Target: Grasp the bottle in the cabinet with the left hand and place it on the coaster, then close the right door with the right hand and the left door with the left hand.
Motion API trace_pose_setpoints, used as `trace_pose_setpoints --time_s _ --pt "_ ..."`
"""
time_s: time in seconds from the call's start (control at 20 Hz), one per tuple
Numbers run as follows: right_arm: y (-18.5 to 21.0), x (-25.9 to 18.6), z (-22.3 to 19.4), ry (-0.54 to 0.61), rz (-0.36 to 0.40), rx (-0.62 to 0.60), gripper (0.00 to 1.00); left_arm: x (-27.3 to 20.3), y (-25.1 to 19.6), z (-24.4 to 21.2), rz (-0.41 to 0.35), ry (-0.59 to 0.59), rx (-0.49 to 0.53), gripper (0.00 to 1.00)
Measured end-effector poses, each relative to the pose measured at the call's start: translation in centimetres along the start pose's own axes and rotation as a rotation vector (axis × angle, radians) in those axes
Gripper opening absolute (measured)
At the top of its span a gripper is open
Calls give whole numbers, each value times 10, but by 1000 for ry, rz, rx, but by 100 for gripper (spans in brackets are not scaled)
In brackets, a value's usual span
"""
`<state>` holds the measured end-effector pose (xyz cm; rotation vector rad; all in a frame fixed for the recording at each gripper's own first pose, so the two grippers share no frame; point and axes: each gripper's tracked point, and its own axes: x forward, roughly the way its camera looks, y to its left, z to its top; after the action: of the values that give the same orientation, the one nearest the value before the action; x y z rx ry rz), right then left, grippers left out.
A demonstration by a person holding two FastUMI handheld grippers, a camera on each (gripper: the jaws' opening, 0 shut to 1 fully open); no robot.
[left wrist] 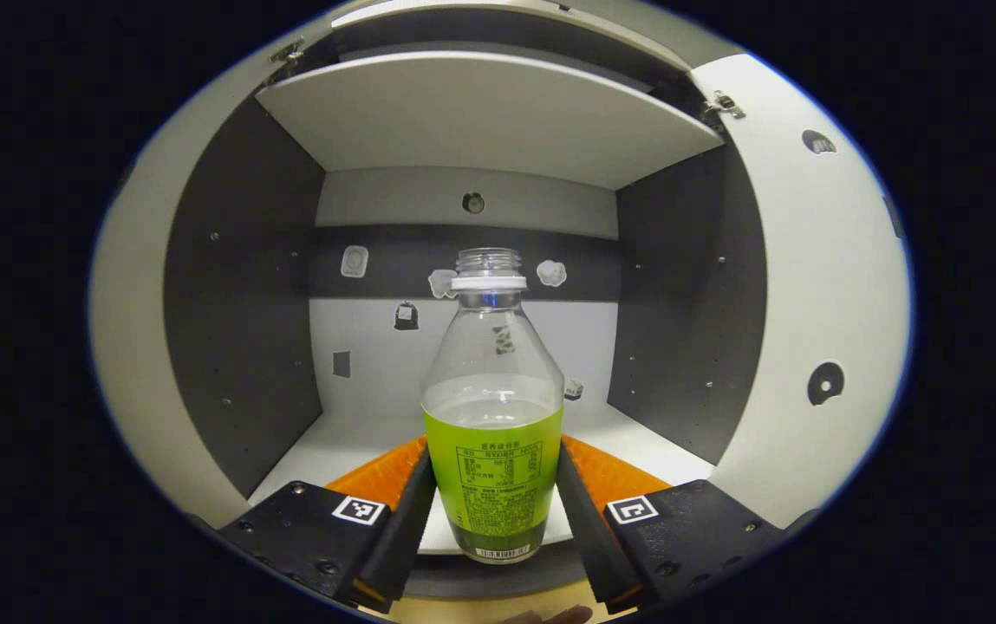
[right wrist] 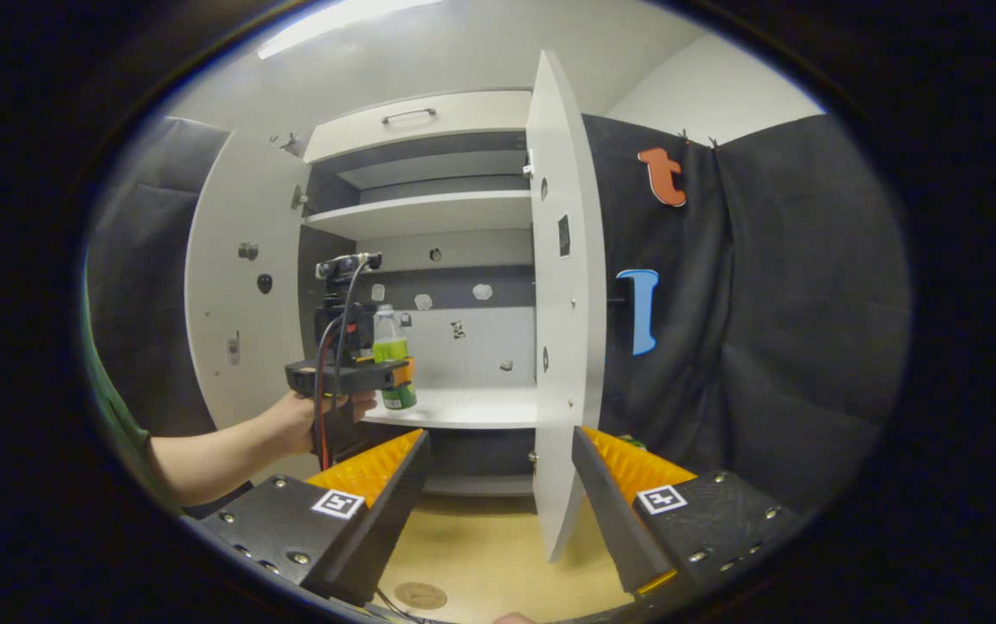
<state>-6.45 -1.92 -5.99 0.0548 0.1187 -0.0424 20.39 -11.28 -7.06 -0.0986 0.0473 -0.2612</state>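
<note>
Hugging the bottle (left wrist: pixel 493 433) low on its green label, the left gripper (left wrist: pixel 493 511) has both fingers pressed against its sides, a firm clamp below the widest part so it stays upright. The bottle sits at the front edge of the cabinet shelf (left wrist: pixel 324 451), capless and part full, so keeping it level matters. Both doors stand open: the right door (right wrist: pixel 563 303) hangs just ahead of the right gripper (right wrist: pixel 498 503), whose fingers are spread and empty, waiting its turn. The coaster (right wrist: pixel 419 594) lies on the table below.
</note>
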Motion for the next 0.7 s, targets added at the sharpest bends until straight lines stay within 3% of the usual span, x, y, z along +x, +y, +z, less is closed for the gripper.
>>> trace_pose_setpoints --time_s 0.25,0.45,0.7 --pt "7 -21 8 -41 48 -24 99 -72 -16 6 21 -6 -13 78" --pt "10 -30 18 -87 53 -30 99 -128 -14 6 104 -32 27 78" --pt "18 -34 20 -107 77 -3 96 -190 -26 -12 94 3 8 78"
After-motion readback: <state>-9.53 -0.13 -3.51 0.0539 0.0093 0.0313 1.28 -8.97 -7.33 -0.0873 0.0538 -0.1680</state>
